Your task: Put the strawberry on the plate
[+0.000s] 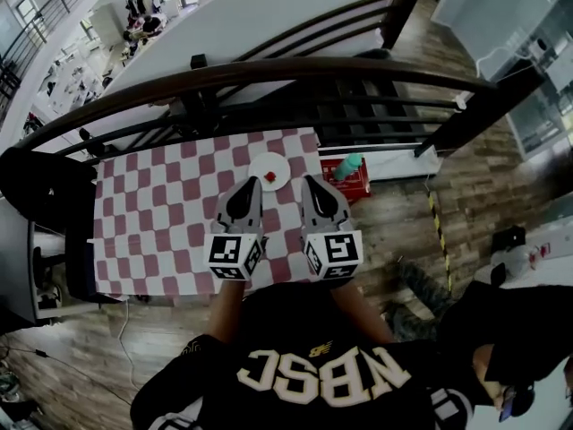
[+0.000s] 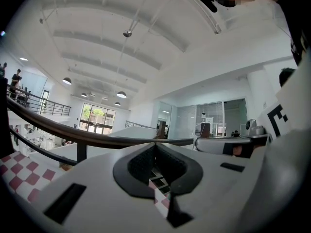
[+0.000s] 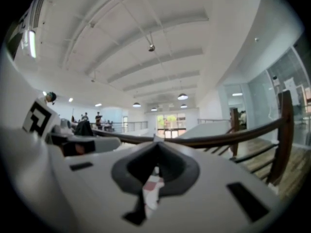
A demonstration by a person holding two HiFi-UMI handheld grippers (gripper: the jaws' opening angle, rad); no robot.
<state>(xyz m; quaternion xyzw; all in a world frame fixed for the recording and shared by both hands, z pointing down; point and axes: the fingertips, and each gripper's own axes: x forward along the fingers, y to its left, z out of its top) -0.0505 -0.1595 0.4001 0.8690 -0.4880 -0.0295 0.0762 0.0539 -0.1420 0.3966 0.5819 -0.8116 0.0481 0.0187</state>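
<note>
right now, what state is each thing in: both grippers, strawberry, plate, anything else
left gripper: shut, empty, held over the checked cloth
right gripper: shut, empty, held over the checked cloth
strawberry: lying on the plate, clear of both grippers
plate: flat on the checked cloth, holding the strawberry
checked cloth: spread flat
teal bottle: in the red crate, off the cloth's right edge
</note>
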